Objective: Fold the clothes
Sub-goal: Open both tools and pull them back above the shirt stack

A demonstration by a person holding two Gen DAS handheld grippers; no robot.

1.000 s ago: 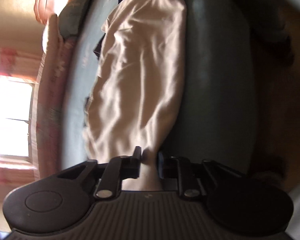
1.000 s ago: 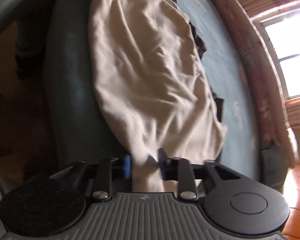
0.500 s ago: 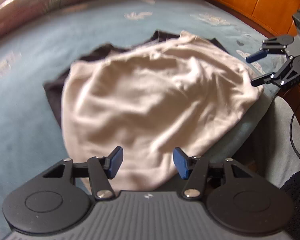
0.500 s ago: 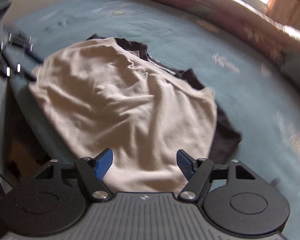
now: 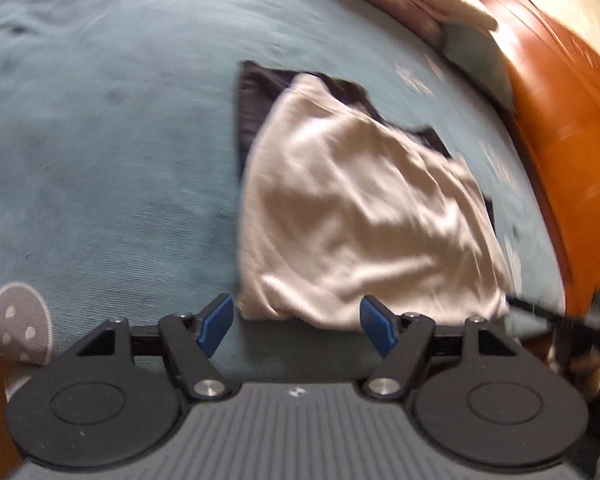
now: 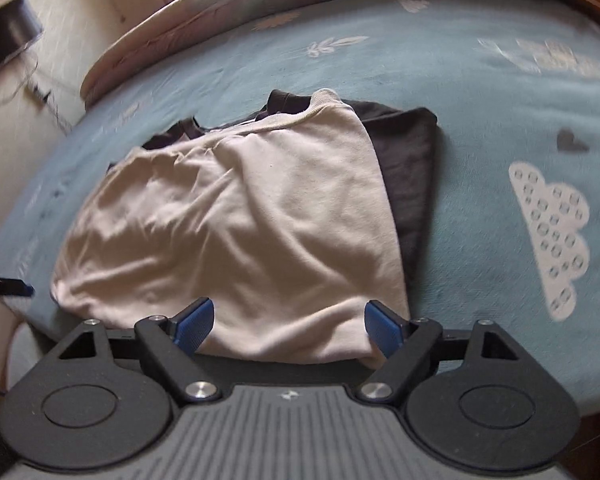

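1. Resting on the blue bed cover (image 6: 439, 64), near the bed's front edge: cream shirt (image 6: 244, 216), spread on top of a dark garment (image 6: 411, 168) that showed along the cream shirt's right side and behind its collar in the right wrist view.
2. Judged as partly done: looked folded at least once into a compact, roughly rectangular bundle, but wrinkled and with uneven edges, so smoothing or a further fold probably remained.
3. Could not tell whether the dark garment underneath was folded or waiting its turn; only its margins showed.
4. Pointed with the ribbed collar away from the right camera, toward the far pillows (image 6: 228, 20), hem nearest the front edge of the bed.
5. Ran with its long axis roughly from near hem to far collar, tilting slightly rightward in the right wrist view; in the blurred left wrist view (image 5: 363, 216), lay slanted with the far end toward the upper left.
6. Left hand-held gripper (image 5: 296, 322): jaws spreading apart, nothing between the blue pads, cloth edge just beyond them.
7. Right hand-held gripper (image 6: 286, 326): jaws likewise widening, hovering over the hem without pinching it.
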